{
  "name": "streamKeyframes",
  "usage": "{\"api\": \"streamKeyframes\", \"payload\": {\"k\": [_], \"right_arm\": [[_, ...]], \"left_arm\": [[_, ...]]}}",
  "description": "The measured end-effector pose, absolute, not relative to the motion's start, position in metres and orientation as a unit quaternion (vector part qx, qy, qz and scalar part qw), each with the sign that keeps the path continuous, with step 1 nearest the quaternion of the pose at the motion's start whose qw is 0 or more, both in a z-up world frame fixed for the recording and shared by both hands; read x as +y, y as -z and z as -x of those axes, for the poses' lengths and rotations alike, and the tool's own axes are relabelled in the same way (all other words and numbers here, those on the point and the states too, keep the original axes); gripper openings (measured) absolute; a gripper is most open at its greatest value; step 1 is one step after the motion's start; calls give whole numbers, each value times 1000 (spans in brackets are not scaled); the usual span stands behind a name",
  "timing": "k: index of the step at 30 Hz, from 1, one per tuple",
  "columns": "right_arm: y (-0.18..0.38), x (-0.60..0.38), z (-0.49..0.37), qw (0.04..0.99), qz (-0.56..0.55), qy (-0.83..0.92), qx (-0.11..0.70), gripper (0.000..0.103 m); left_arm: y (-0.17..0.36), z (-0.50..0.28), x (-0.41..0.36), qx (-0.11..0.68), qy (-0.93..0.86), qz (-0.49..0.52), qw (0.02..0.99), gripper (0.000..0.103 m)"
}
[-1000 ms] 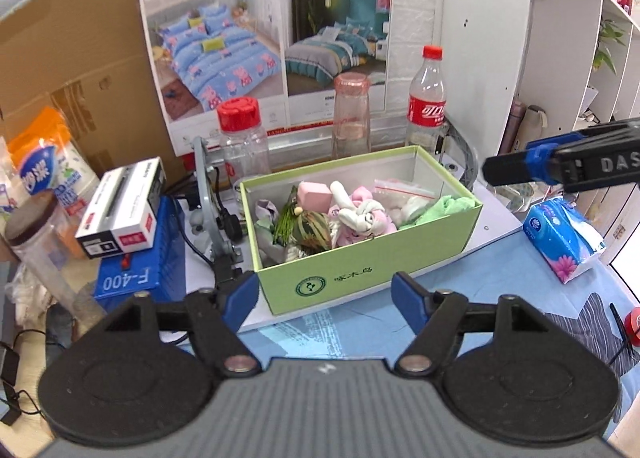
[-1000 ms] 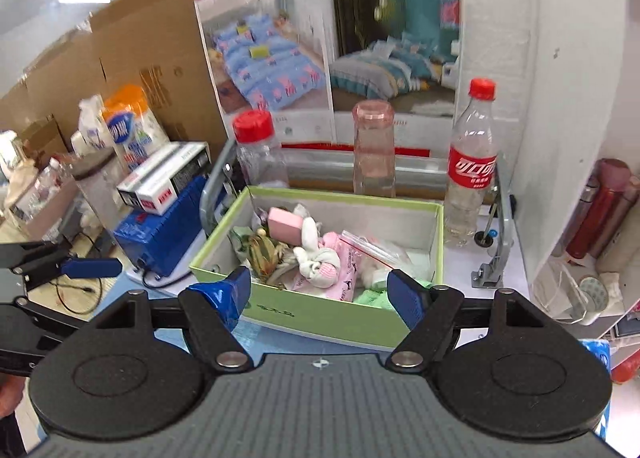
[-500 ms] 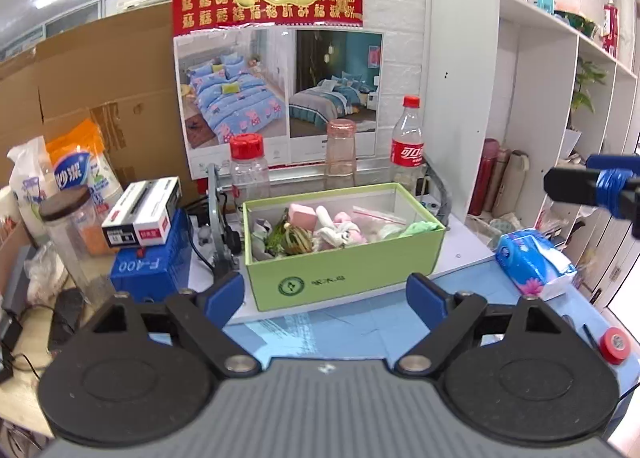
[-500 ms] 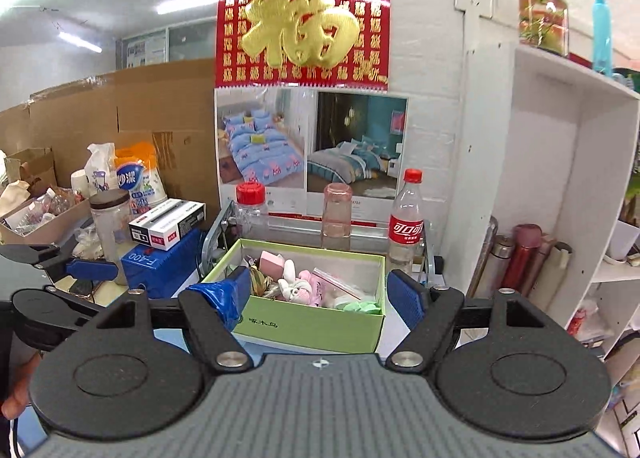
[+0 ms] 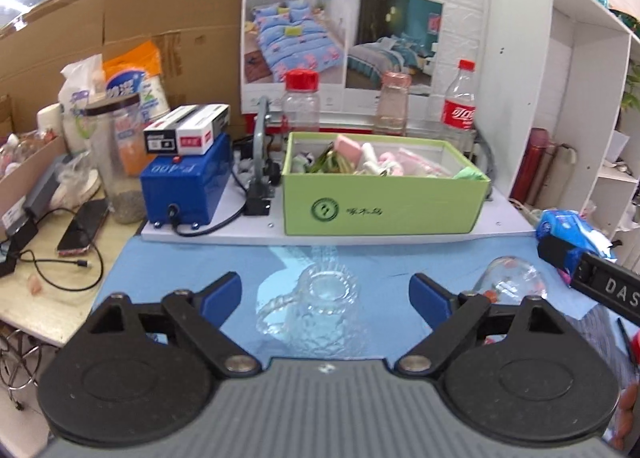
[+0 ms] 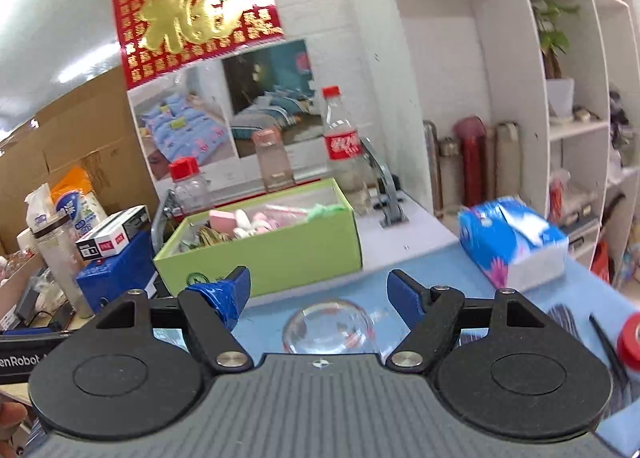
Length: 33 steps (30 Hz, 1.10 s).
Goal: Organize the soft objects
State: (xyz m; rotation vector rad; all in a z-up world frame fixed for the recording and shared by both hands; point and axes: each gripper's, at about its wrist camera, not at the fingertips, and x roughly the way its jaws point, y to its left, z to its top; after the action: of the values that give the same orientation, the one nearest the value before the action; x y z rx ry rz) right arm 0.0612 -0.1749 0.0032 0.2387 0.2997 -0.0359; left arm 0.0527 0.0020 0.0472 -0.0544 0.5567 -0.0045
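Both hand-held grippers empty. Left hand-held gripper [image 5: 325, 296] spread wide, fingers clear of the inverted glass mug [image 5: 316, 308] between them on the bench [image 5: 180, 262]. Right hand-held gripper [image 6: 319, 290] partly spread above a clear glass [image 6: 328, 326], not touching. Soft objects [image 5: 360, 160] sit in the green box [image 5: 380, 204] behind.

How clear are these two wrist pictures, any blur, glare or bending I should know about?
Left wrist view: mostly sharp; fisheye bows the cardboard wall and shelf edges; the two glass cups on the blue mat are hard to outline. Right wrist view: tilted, with motion blur on the tissue pack and shelves; glare on the red poster.
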Motion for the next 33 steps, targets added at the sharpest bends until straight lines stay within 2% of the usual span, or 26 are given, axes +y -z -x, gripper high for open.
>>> {"api": "streamKeyframes", "payload": {"k": [13, 33], "right_arm": [[37, -175, -37, 982, -113, -3, 151, 62], [53, -160, -16, 982, -99, -32, 155, 62]], "left_arm": [[5, -47, -11, 310, -1, 17, 951, 91], [16, -19, -17, 315, 29, -19, 949, 91]]}}
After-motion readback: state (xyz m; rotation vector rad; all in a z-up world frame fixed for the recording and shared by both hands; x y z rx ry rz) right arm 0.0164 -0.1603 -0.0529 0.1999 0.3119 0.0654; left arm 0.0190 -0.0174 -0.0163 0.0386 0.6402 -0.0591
